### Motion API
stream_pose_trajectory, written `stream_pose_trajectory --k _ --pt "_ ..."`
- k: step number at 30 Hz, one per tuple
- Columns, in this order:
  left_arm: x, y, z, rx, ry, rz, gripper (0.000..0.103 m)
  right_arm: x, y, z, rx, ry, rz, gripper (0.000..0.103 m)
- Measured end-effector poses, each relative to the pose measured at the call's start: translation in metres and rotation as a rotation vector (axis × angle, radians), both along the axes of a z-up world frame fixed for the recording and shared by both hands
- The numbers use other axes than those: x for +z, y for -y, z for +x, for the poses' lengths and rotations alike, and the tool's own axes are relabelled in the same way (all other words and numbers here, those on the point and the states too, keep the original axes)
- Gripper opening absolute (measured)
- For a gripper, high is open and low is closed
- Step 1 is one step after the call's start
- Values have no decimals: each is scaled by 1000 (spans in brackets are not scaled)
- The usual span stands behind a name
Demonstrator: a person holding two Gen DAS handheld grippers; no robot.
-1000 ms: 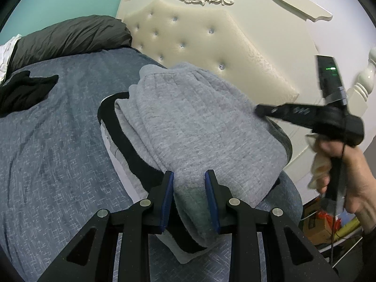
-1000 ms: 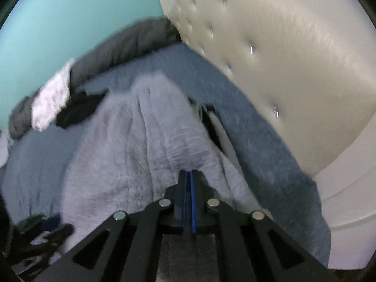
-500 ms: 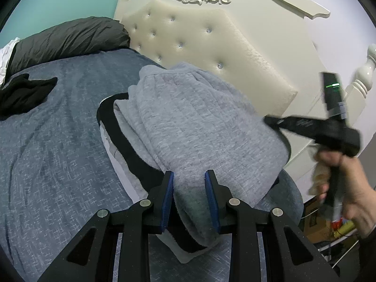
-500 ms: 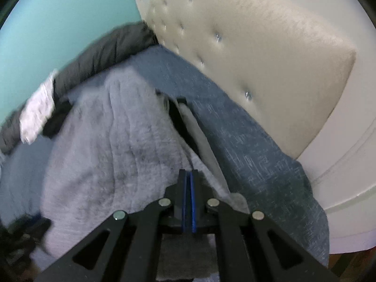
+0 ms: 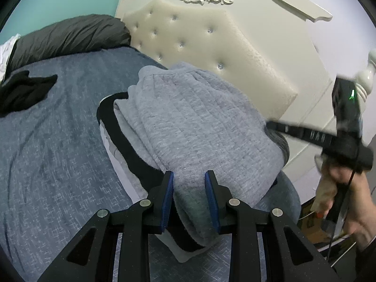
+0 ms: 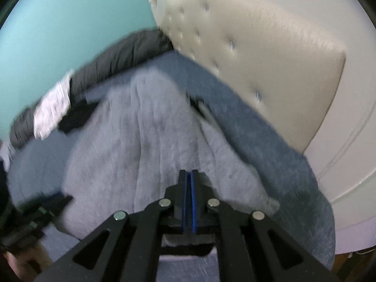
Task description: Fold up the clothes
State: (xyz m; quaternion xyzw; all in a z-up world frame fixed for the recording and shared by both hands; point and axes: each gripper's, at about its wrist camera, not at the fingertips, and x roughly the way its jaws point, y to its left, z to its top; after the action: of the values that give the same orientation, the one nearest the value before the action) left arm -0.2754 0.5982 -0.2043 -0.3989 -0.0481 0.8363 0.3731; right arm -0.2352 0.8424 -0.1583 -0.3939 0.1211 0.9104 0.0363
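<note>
A: On the bed [image 5: 47, 164], near the headboard [image 5: 211, 54], where does the garment lie?

B: The grey garment [image 5: 199, 127] lies folded on top of a black-and-white piece [image 5: 117, 127], with a dark pillow [image 5: 70, 35] well apart behind it.

A: State of the left gripper [image 5: 189, 188]?

B: Partly closed; its blue pads clamp the near folded edge of the garment.

A: And the right gripper [image 6: 188, 181]?

B: Fully closed and holding nothing; its tip sits over the far right edge of the garment, whether touching cannot be told. A hand [image 5: 347, 188] grips its handle.
</note>
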Motion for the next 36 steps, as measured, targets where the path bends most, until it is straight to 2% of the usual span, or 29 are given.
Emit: stream_pose_trajectory --k 5,10,12,13,15,19,21,24,26,33,36 --pt "5 2 0 -11 9 -3 30 26 30 -40 109 -17 25 3" --pt "8 9 2 -18 19 -5 30 16 34 -90 65 64 18 3" --pt "6 11 1 -11 30 -2 30 -4 29 -103 41 124 -65 3" --pt "4 11 1 -6 40 -1 30 -16 29 -105 41 161 -109 4" --pt "1 13 0 -2 51 8 30 -32 39 -108 63 207 -73 4" --pt "4 12 2 -9 43 16 30 -31 42 -113 73 231 -40 3" --pt "4 12 3 -10 41 17 30 -14 46 -112 91 200 29 3" --pt "3 11 2 -8 46 23 30 8 36 -105 31 115 99 3" --pt "3 10 3 -5 46 23 30 7 27 -106 -10 118 123 3" --pt "4 9 -1 -6 53 13 30 -34 28 -115 -23 217 130 3" --pt "5 9 -2 -5 54 17 30 -27 19 -115 -21 206 49 3"
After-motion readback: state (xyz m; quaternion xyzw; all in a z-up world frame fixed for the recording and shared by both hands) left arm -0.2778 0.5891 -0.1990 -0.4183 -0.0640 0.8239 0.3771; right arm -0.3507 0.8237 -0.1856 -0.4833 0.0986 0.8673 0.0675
